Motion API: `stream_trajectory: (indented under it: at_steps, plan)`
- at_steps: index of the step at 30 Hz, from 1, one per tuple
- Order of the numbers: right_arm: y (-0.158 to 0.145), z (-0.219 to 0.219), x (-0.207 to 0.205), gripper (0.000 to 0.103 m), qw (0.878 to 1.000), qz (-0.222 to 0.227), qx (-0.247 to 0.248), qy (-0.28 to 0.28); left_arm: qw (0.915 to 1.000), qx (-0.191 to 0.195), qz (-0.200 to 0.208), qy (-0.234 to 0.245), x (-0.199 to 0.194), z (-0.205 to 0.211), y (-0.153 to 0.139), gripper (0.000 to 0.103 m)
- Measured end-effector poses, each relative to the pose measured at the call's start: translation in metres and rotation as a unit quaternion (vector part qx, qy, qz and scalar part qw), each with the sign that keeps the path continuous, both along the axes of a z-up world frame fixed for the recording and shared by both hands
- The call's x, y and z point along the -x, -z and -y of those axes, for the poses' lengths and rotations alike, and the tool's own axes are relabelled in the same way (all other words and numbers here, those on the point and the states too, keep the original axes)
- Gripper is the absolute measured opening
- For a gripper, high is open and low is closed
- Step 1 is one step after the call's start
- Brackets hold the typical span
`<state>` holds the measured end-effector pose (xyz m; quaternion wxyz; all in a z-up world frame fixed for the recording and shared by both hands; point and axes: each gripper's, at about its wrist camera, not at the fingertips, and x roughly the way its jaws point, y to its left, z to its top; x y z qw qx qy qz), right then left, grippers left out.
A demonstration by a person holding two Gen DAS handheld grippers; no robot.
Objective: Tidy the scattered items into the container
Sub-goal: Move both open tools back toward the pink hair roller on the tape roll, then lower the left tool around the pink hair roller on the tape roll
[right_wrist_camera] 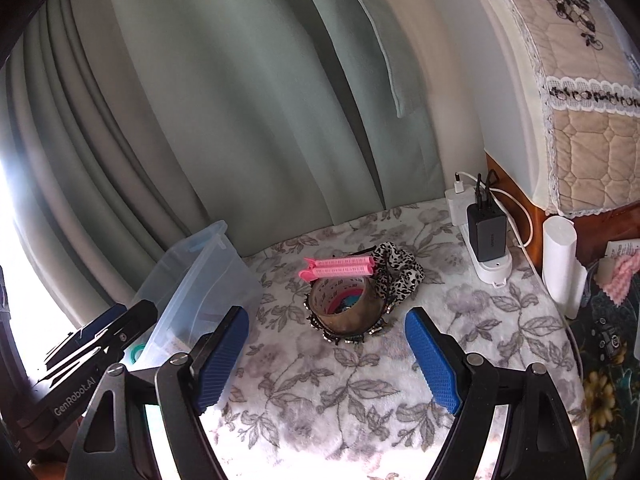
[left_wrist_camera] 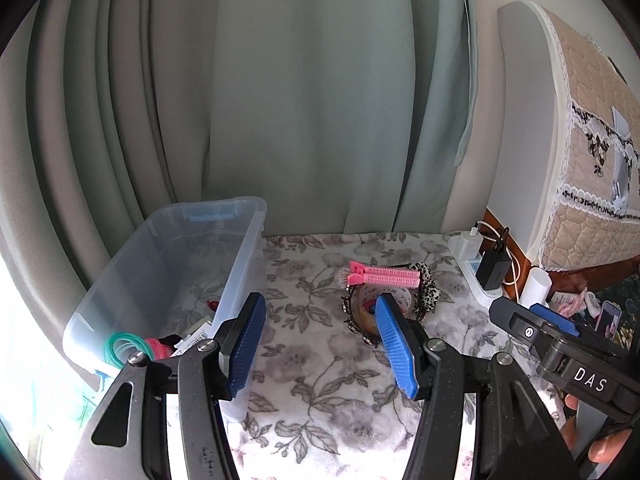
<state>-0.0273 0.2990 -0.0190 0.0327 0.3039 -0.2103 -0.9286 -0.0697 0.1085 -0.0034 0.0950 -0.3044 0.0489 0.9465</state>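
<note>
Your right gripper [right_wrist_camera: 326, 354] and left gripper [left_wrist_camera: 320, 344] both gape wide, empty. Mid-table, well clear of the bin [left_wrist_camera: 168, 264] at the left edge, sits the tape roll [right_wrist_camera: 346, 306]: light, stiff, probably slick; pinch its wall.

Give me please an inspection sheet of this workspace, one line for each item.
Surface: floral cloth.
Job's things: pink hair clips, tape roll and leopard scrunchie piled together outside the clear bin; teal ring inside the bin.
Clutter: white cylinder.
Grippers: left gripper open, right gripper open, both empty.
Cables: white cable at the power strip with black charger.
Surroundings: green curtain, quilted cover.
</note>
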Motion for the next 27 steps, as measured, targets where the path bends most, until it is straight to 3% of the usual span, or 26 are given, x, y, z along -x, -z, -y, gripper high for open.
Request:
stream_trajectory:
  at_steps: [17,27]
  plan:
    - [0.06,-0.007,0.038,0.084,0.997,0.074,0.004,0.007,0.9967,0.002,0.074,0.035,0.051,-0.026,0.068,0.059]
    - [0.08,-0.021,0.064,0.084,0.995,0.099,-0.009,0.029,0.9945,-0.001,0.089,0.056,0.084,-0.041,0.092,0.059]
